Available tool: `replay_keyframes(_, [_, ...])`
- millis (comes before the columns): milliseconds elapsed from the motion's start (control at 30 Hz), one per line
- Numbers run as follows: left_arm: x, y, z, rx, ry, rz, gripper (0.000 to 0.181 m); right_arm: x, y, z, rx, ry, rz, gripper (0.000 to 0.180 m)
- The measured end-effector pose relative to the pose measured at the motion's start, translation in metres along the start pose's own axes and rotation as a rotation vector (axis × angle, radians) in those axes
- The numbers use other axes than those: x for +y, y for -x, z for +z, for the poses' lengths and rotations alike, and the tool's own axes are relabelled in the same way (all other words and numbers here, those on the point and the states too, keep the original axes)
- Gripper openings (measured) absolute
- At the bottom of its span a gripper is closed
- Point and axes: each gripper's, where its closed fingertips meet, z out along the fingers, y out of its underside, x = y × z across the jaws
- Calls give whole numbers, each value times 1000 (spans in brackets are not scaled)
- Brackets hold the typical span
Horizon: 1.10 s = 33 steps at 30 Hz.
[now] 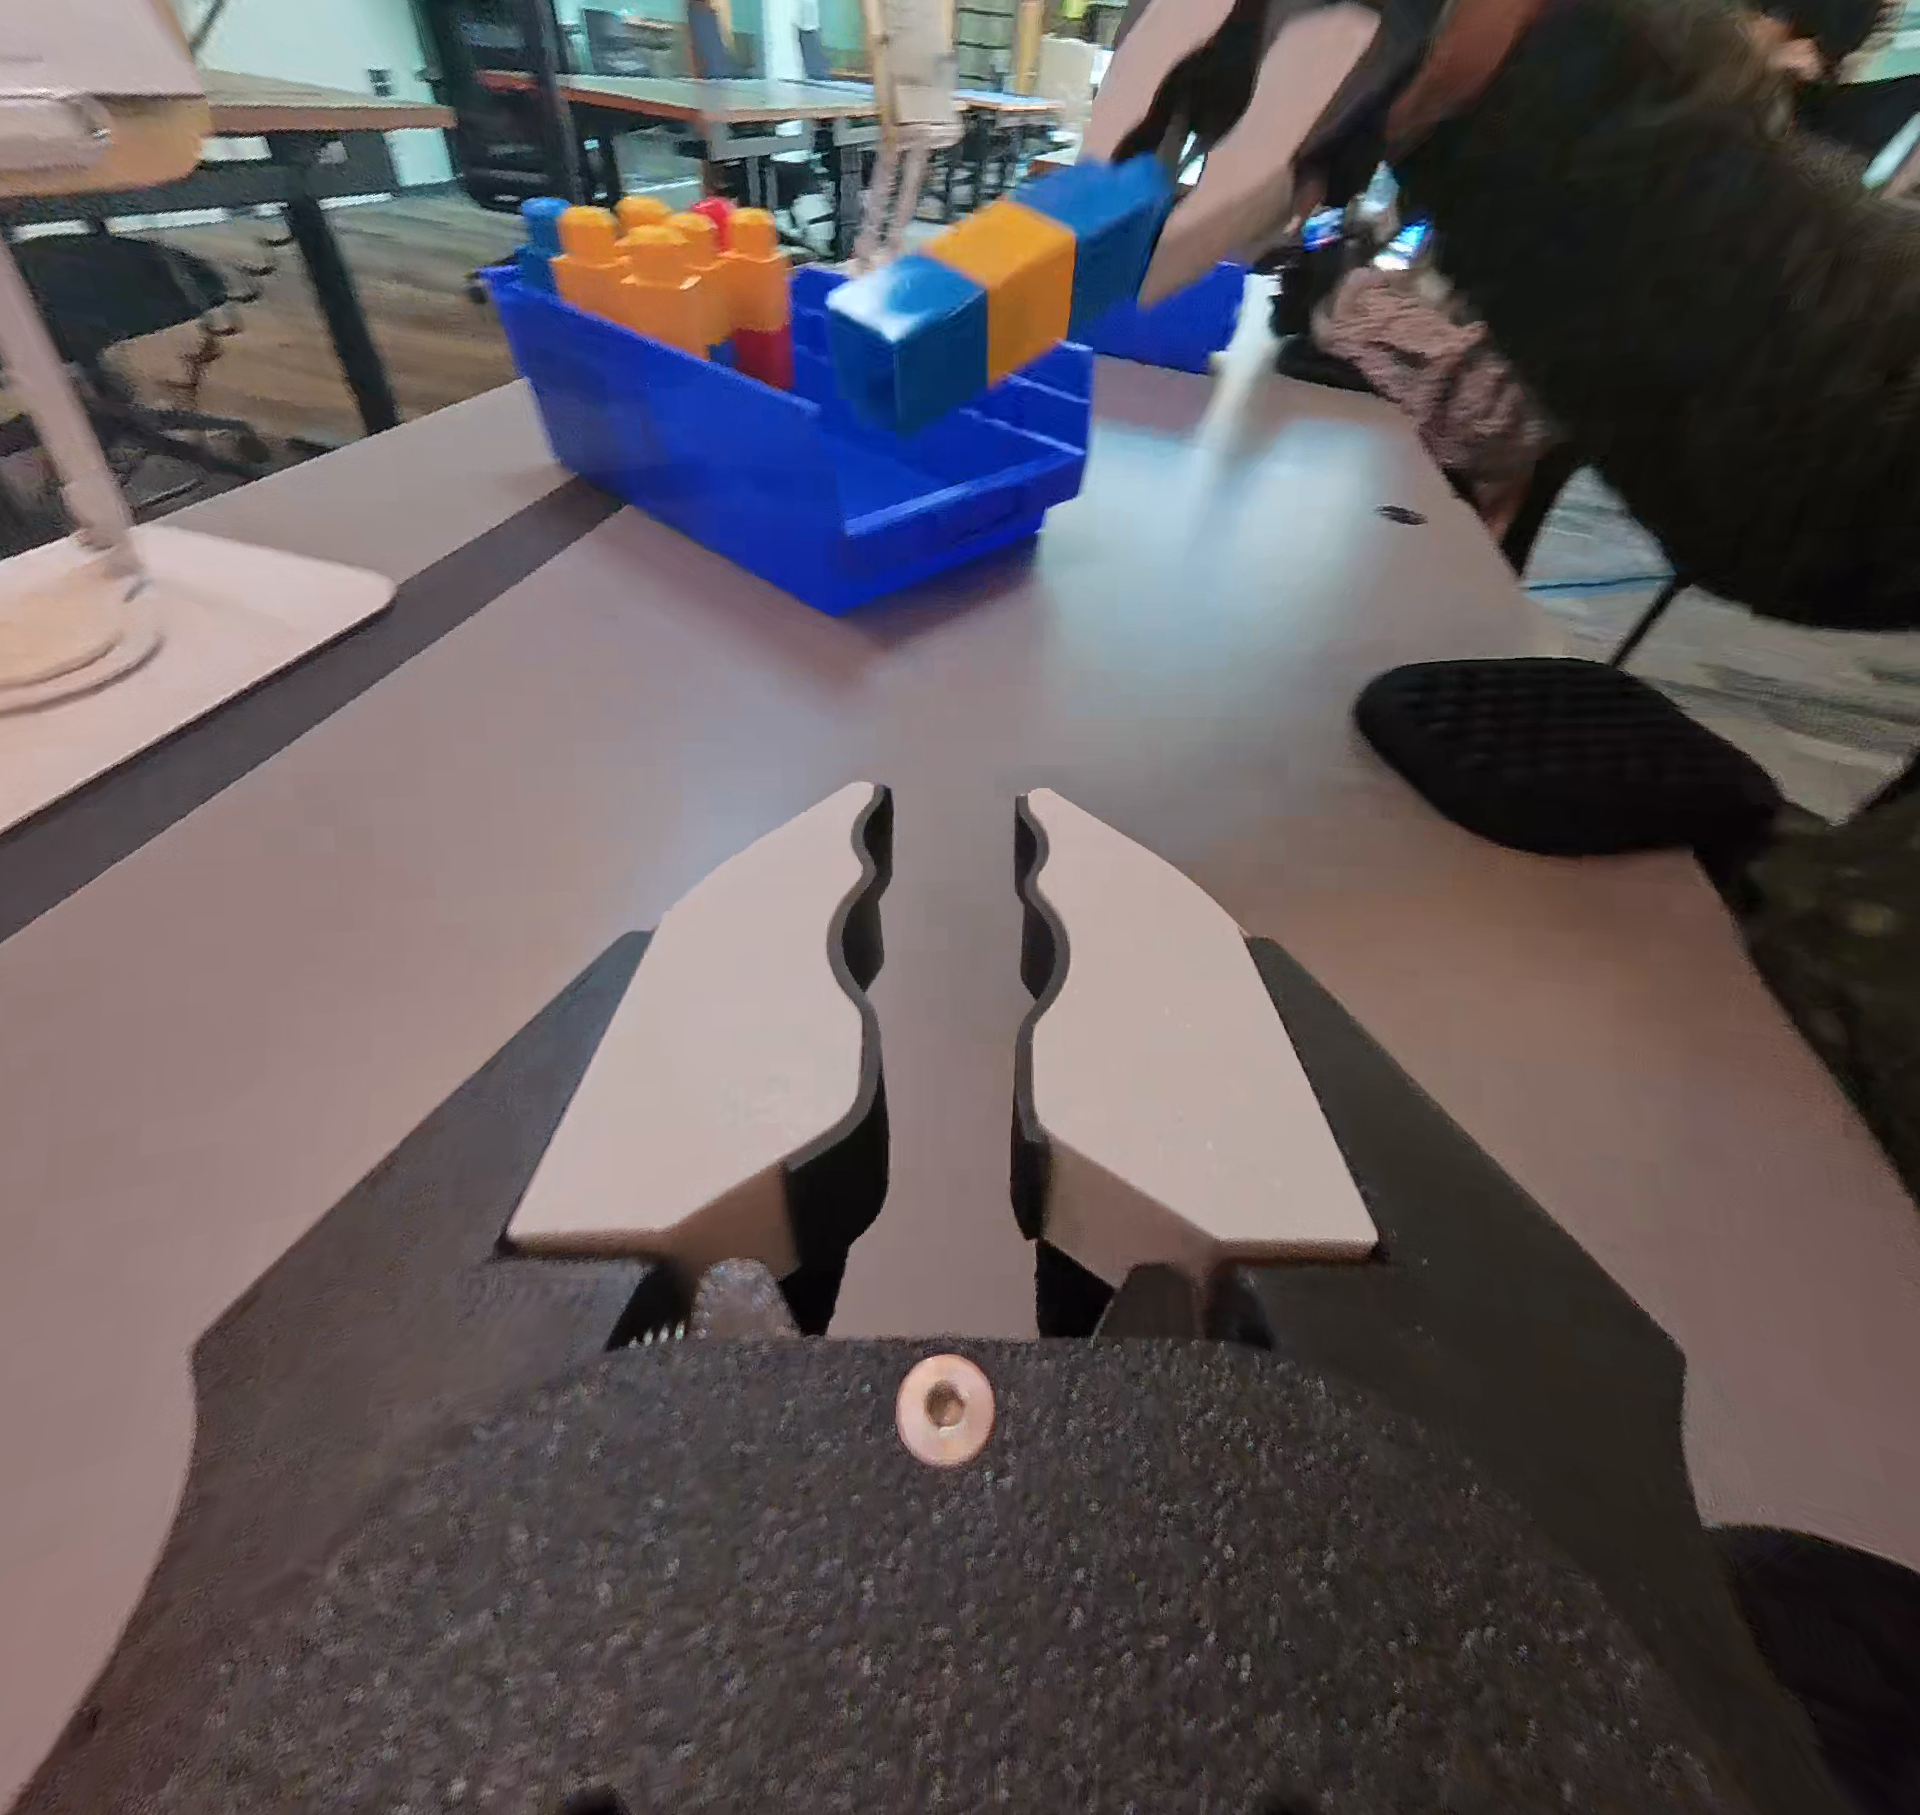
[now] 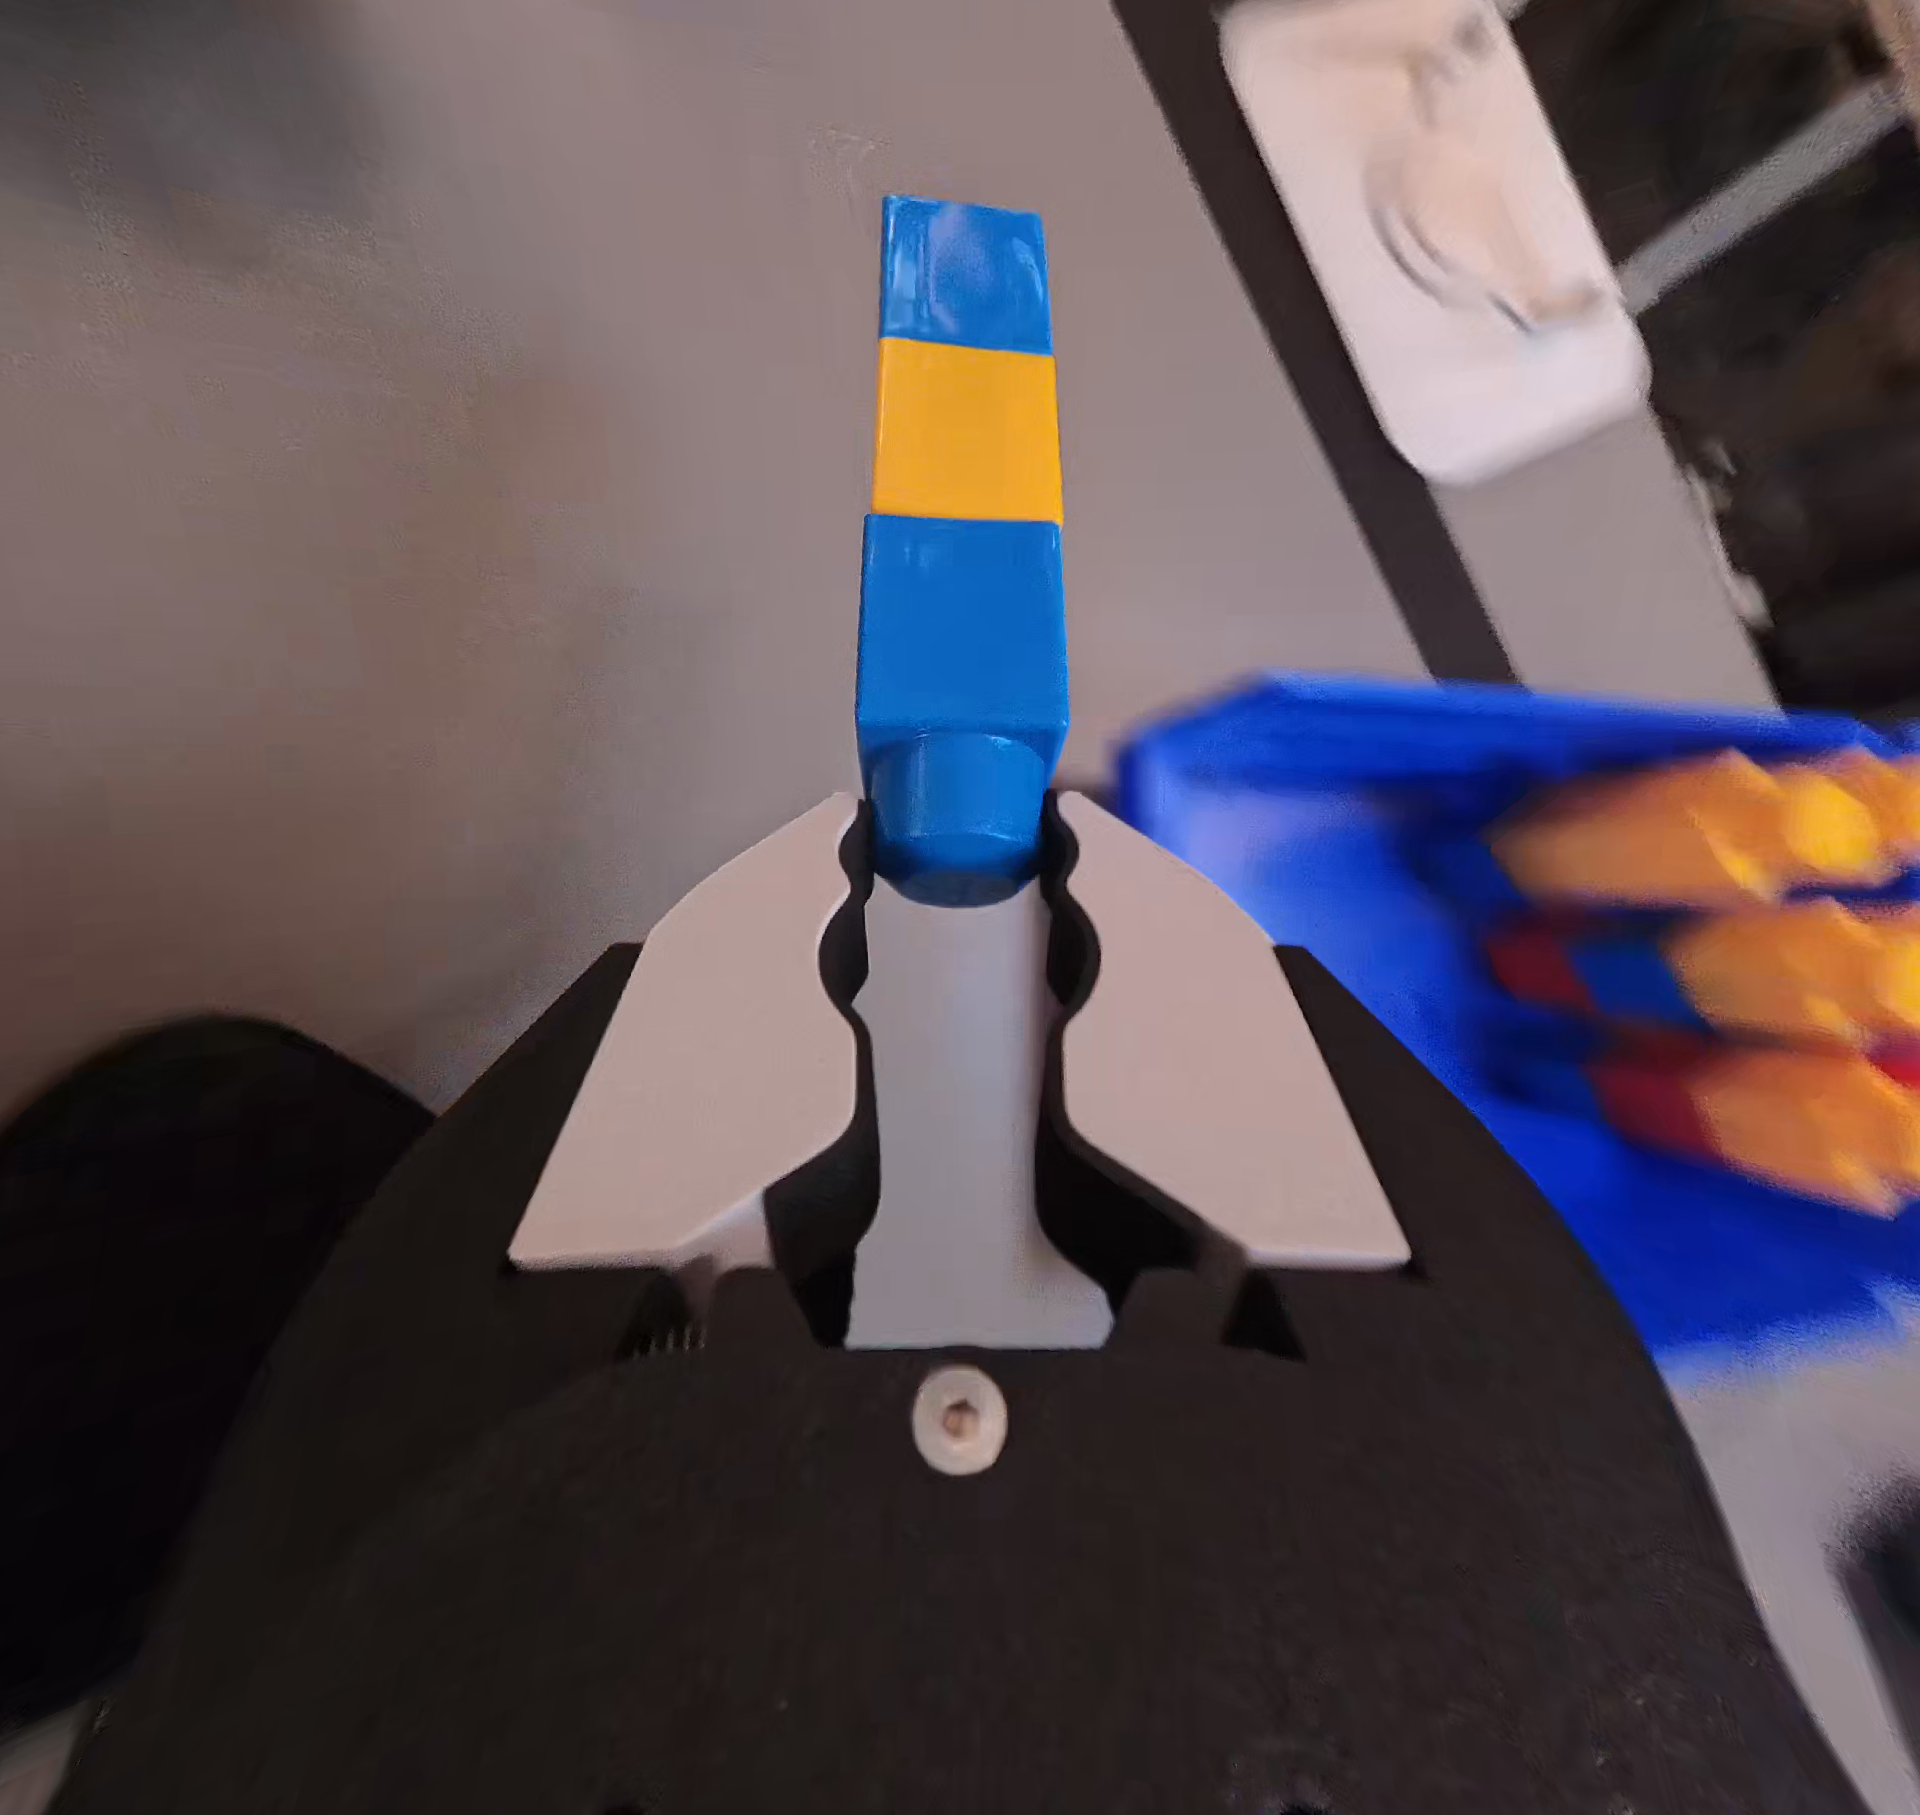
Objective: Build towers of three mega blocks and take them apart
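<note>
Gripping the stud of a three-block tower (image 2: 961,539), blue, yellow, blue, the right gripper (image 2: 956,856) holds it in the air above the table (image 2: 416,415), just beside the blue bin (image 1: 790,456) of orange, red and blue blocks (image 1: 675,274). Low over the bare table, the left gripper (image 1: 953,820) has its fingers slightly parted, holding nothing.

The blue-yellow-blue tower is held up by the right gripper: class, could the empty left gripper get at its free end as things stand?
Probably yes. The left gripper is open and empty, and only bare table lies between it and the tower, whose far blue end sticks out free above the bin.
</note>
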Motion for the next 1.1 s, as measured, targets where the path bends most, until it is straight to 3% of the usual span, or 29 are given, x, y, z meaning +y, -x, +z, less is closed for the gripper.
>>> replay_keyframes(100, [4, 14, 0, -60, -4, -21, 15, 43, -80, -36, 129, 367, 46, 31])
replay_keyframes(233, [9, 16, 2, -73, 4, -24, 13, 94, -140, -57, 99, 851, 121, 31])
replay_keyframes(367, [24, 16, 6, -84, 74, 11, 13, 113, -166, -38, 17, 1093, 128, 31])
replay_keyframes(700, [41, 14, 13, -50, 128, 4, 14, 122, -214, 21, -43, 1205, 69, 31])
replay_keyframes(1100, [43, 19, 15, -90, 122, 4, 10, 111, -237, 25, 63, 1057, 29, 51])
